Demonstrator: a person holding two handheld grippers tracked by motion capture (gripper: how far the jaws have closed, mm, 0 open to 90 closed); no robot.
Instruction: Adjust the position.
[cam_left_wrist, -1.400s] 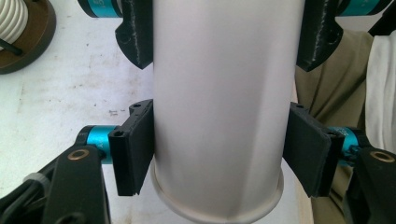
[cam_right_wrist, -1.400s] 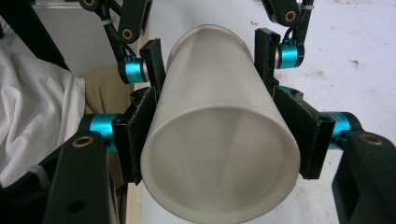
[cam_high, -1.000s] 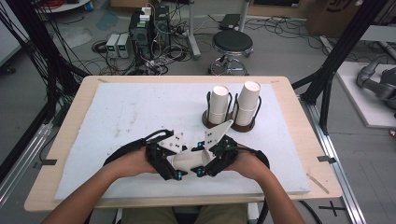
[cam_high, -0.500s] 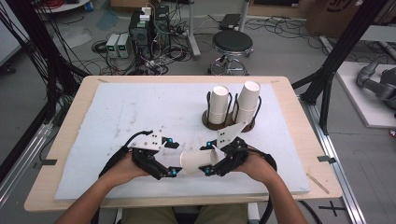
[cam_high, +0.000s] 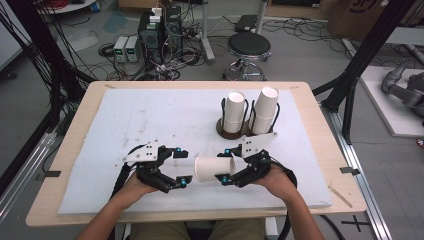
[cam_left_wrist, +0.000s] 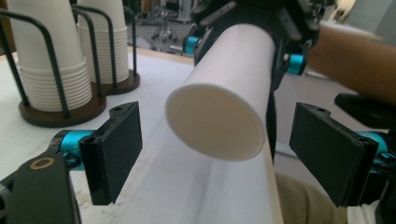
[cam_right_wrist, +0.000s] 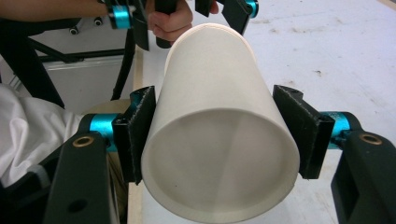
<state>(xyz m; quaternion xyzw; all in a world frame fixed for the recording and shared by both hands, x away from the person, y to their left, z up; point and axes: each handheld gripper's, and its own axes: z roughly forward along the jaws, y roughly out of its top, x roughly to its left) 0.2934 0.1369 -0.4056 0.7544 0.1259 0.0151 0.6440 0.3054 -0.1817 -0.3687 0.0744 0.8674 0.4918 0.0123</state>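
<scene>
So right now the right gripper (cam_high: 226, 165) has its jaws squeezed onto a single white paper cup (cam_high: 214, 169), holding it sideways just above the white mat (cam_high: 150, 120) near the front edge of the table (cam_high: 320, 150), base pointing toward the left gripper (cam_high: 183, 167). In the right gripper view you can see both pads (cam_right_wrist: 140, 135) pressed flat against the cup wall near the open rim, so that grip looks decent. The left gripper has just been opening its jaws, and in the left gripper view the pads (cam_left_wrist: 116, 149) stand wide on either side of the cup's closed end without touching it, so it has hold of nothing. My worry is the cup itself: thin paper held near the rim will probably ovalize or crease if the right side squeezes harder. And if the left comes back in slightly off line, a pad could nudge the base and twist the cup in the right grip, or knock it down onto the mat, where I'd guess it rolls toward the front edge. The two cup stacks (cam_high: 250, 112) in their wire holder (cam_high: 235, 131) sit well behind, so a wide swing of the right hand could clip them, though that seems less likely to me.
</scene>
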